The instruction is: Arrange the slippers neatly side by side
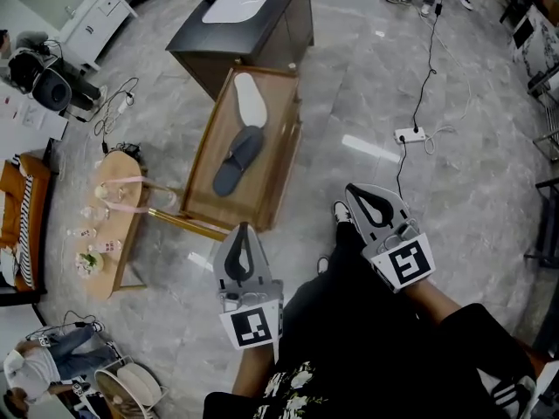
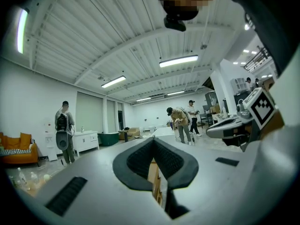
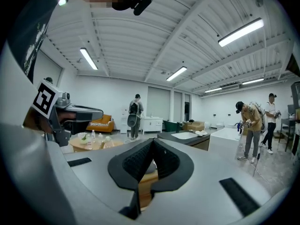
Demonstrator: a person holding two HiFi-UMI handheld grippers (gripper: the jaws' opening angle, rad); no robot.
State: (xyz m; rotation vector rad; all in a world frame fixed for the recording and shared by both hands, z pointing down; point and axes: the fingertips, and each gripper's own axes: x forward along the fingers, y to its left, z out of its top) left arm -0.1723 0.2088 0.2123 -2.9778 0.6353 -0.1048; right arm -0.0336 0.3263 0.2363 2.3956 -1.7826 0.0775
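A low wooden tray-table (image 1: 272,171) stands on the floor ahead of me. On it lie two slippers end to end: a white one (image 1: 251,99) at the far end and a dark grey one (image 1: 238,160) nearer me. My left gripper (image 1: 243,228) is held in the air short of the tray-table's near corner, jaws shut and empty. My right gripper (image 1: 353,190) hangs to the right of the tray-table, also shut with nothing in it. In the left gripper view the shut tips (image 2: 153,142) meet above a strip of wood (image 2: 153,175). The right gripper's tips (image 3: 152,142) meet the same way.
A dark cabinet with a white basin (image 1: 249,16) stands behind the tray-table. A small round wooden table with bottles (image 1: 109,225) is at the left. A power strip with cable (image 1: 410,134) lies on the floor to the right. My legs (image 1: 349,321) fill the bottom; people stand around the room.
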